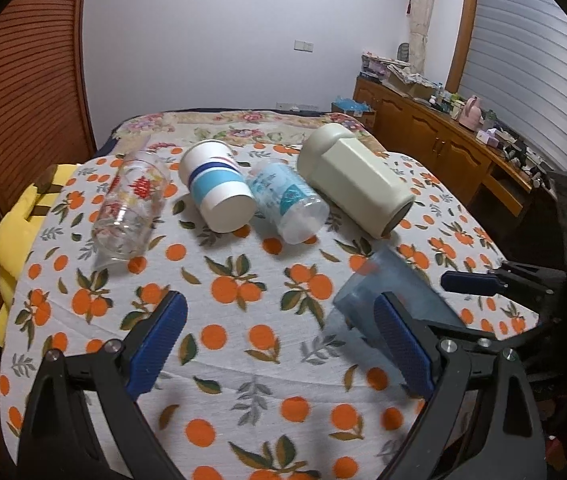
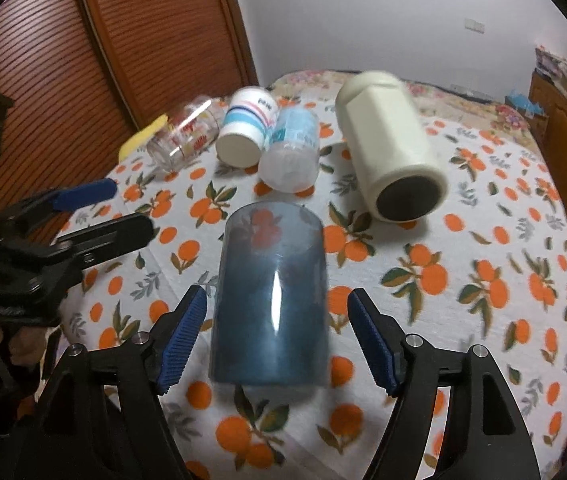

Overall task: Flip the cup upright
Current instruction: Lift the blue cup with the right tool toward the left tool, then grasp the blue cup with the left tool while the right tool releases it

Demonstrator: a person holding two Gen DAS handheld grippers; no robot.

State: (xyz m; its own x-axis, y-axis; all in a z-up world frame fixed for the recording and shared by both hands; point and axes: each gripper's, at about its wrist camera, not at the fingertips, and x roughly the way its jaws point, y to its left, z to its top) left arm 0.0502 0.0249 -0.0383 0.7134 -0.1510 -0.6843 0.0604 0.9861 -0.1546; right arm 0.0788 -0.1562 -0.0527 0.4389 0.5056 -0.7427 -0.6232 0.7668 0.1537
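Observation:
A translucent blue cup (image 2: 271, 300) lies on its side on the orange-print tablecloth (image 2: 463, 300), between the open fingers of my right gripper (image 2: 277, 322), which do not touch it. It also shows in the left wrist view (image 1: 387, 296), partly behind my left gripper's right finger. My left gripper (image 1: 279, 324) is open and empty over the cloth, to the left of the blue cup. It shows in the right wrist view (image 2: 95, 208) at the left edge.
Several other cups lie on their sides in a row further back: a clear printed glass (image 1: 131, 208), a white cup with blue bands (image 1: 215, 192), a clear plastic cup (image 1: 287, 208) and a cream mug (image 1: 355, 176). A yellow cloth (image 1: 15, 224) lies at the left edge.

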